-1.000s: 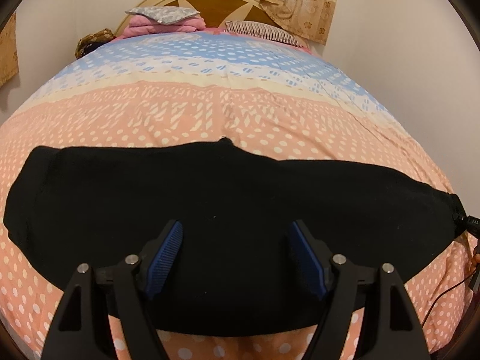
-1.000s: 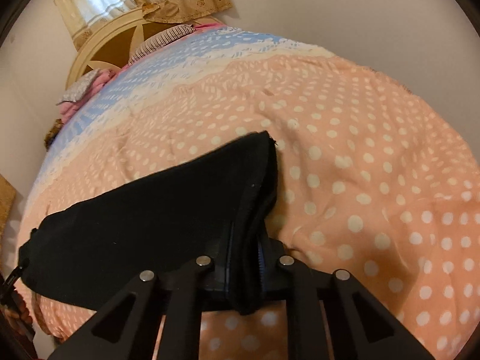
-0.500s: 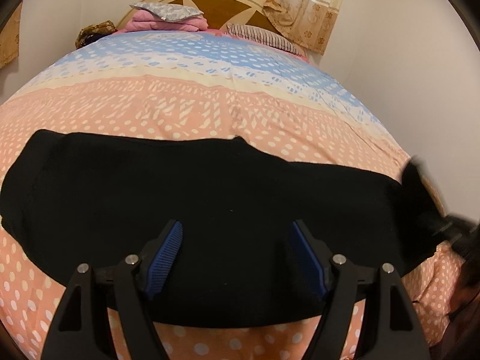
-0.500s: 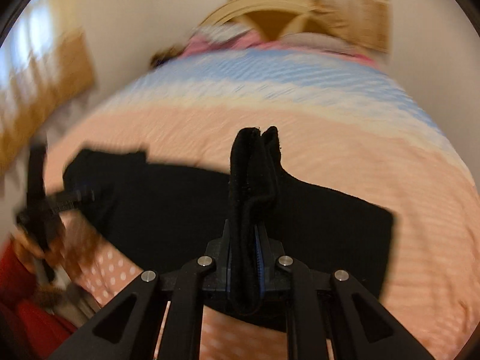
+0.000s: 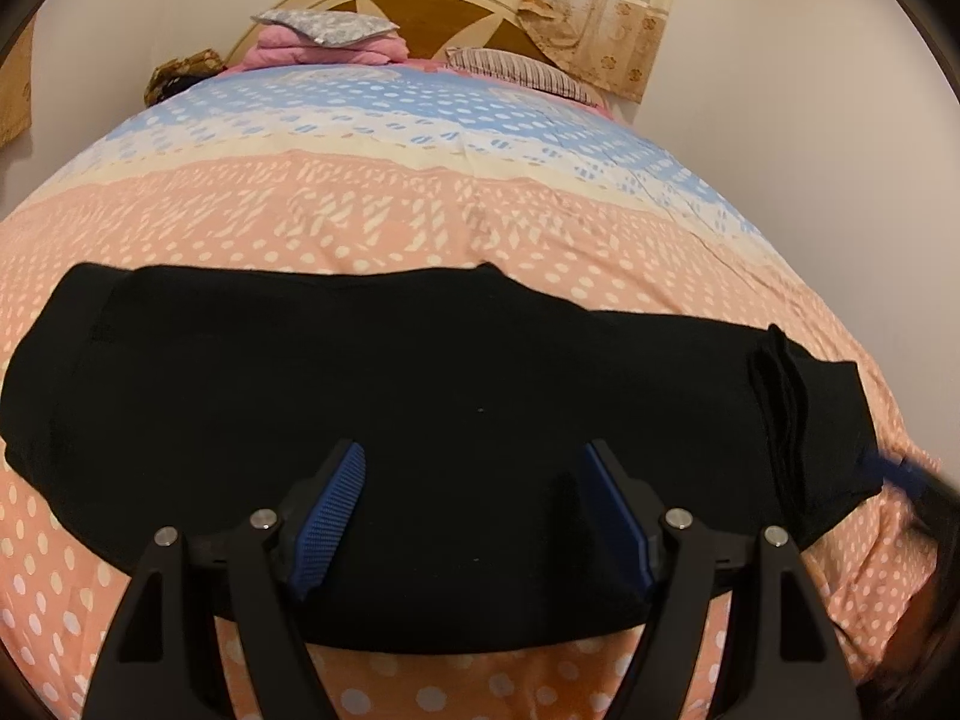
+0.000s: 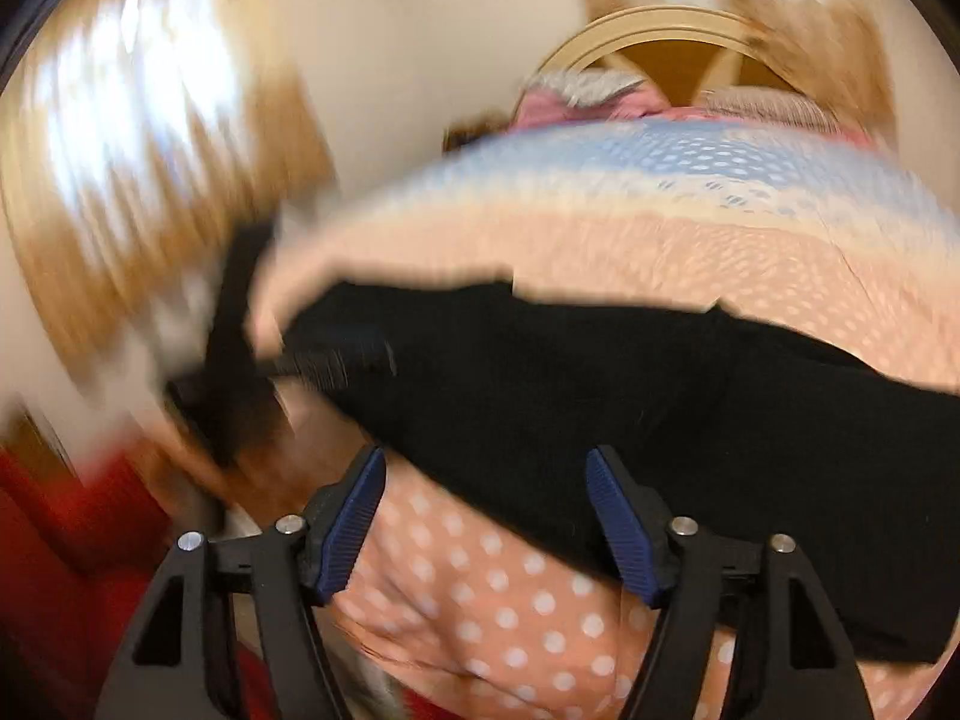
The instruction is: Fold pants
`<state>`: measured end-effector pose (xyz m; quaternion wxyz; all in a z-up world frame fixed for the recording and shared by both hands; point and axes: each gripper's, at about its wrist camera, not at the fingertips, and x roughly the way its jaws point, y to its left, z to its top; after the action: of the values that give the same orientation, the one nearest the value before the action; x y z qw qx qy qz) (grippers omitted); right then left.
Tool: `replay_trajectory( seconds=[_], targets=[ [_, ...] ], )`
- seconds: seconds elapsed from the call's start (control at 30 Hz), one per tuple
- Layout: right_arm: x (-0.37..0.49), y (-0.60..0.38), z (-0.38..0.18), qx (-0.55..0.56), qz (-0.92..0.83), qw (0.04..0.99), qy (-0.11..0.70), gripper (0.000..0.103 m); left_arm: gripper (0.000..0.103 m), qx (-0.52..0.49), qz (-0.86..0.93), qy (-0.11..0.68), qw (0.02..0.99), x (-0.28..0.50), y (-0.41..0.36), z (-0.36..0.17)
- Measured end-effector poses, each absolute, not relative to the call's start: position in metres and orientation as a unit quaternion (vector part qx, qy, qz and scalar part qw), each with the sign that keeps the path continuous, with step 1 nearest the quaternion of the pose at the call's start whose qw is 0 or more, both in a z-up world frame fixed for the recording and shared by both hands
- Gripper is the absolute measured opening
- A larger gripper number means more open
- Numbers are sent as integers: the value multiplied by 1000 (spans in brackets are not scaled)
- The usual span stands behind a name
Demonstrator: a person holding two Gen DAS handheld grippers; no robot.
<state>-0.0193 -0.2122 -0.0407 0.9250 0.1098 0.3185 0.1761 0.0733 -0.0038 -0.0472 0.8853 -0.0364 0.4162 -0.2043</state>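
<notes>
The black pants (image 5: 420,372) lie flat across the near part of the bed, with their right end folded back on itself into a thick doubled edge (image 5: 780,396). My left gripper (image 5: 474,510) is open and empty, hovering over the pants' near middle. My right gripper (image 6: 486,516) is open and empty at the bed's near edge, with the pants (image 6: 630,396) just beyond it. The right wrist view is heavily blurred. A dark blurred shape at the right edge of the left wrist view (image 5: 918,486) may be the right gripper.
The bed carries a pink and blue dotted cover (image 5: 420,210). Folded pink bedding and pillows (image 5: 324,39) sit by the wooden headboard (image 5: 432,6). A wall runs along the right. Something red (image 6: 66,540) shows blurred below the bed's edge.
My right gripper carried the leg end up and over, let it go, and now stands open. The pants' right end now lies folded back. My left gripper stayed open over the pants.
</notes>
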Motion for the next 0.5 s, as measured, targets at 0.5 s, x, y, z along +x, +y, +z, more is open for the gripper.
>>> replay_trajectory(
  seconds=[0.5],
  targets=[
    [73,-243,-79,207,143,902,351,23,77,14,-237,400,885,60,-39,-30]
  ],
)
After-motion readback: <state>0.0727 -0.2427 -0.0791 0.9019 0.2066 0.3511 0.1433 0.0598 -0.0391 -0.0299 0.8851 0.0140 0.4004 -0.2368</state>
